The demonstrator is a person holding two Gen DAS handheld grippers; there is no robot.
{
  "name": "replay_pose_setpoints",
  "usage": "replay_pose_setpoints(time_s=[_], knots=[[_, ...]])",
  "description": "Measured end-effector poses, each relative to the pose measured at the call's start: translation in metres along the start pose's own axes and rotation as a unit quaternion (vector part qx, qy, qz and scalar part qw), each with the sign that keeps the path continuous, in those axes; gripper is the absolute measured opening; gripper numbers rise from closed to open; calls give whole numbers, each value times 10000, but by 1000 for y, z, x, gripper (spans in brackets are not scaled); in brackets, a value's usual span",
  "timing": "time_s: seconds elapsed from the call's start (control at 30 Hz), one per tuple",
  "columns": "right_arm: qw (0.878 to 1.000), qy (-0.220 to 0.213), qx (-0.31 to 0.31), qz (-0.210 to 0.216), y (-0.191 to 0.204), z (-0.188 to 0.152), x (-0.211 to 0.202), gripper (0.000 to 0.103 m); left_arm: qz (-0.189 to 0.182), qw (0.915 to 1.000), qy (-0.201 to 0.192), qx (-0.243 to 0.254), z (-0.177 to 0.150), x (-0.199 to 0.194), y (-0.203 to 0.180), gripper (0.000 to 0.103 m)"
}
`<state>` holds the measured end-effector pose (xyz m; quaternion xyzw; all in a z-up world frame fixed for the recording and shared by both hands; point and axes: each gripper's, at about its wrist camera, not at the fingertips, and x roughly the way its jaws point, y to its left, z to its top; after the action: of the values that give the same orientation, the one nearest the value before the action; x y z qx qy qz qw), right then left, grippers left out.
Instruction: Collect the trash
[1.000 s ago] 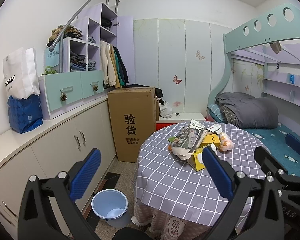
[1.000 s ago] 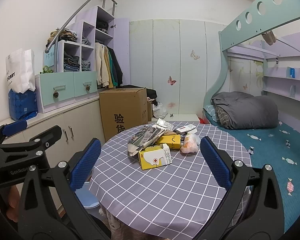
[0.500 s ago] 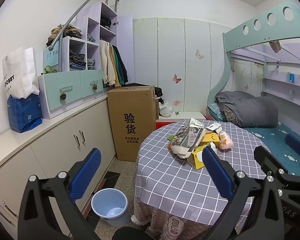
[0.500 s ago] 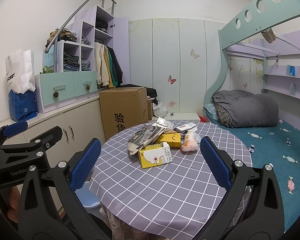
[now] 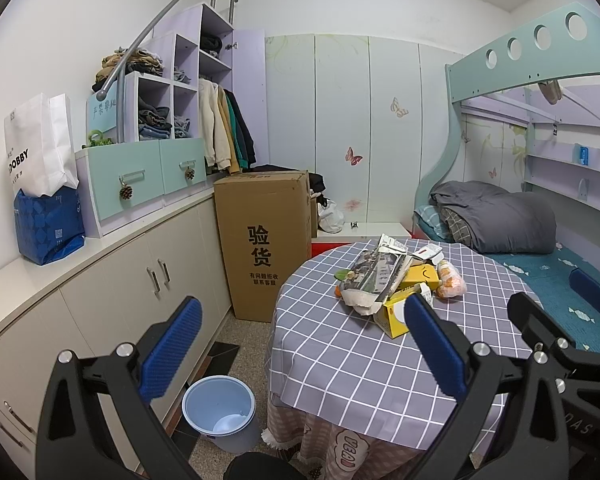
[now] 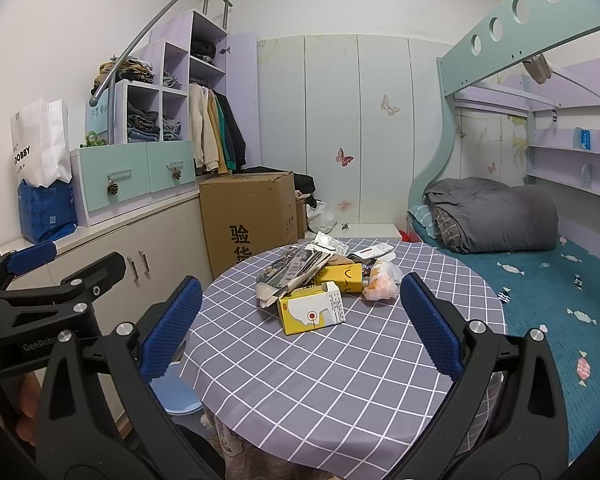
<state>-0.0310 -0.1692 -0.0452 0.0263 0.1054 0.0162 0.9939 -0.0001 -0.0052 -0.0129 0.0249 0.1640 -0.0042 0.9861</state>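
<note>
both grippers, left [image 5: 296, 320] and right [image 6: 300, 308], spread wide, gripping nothing; blue bin [image 5: 219, 408] on floor, seemingly empty; trash pile [image 6: 320, 284] on table [image 6: 300, 368].

Trash pile [image 6: 320, 284] mid-table: yellow cartons, crumpled paper; blue bin [image 5: 219, 411] on floor

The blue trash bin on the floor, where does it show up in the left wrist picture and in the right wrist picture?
Left wrist view: the blue trash bin stands in full view at lower centre-left, on the floor between the cabinets and the round table.
Right wrist view: only part of the bin shows, lower left, behind the tongs' left finger and the table edge.
Shared landmark: the cardboard box behind the table.
</note>
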Motion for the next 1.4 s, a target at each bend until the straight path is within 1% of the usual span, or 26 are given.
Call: replay_pose_setpoints(time_s=[0.67, 1.4], knots=[[10000, 38, 25, 40, 4, -5, 0, 97, 11, 10000, 21, 7, -3, 1, 0, 99], [9999, 88, 37, 72, 6, -3, 5, 97, 14, 10000, 46, 3, -10, 4, 1, 99]])
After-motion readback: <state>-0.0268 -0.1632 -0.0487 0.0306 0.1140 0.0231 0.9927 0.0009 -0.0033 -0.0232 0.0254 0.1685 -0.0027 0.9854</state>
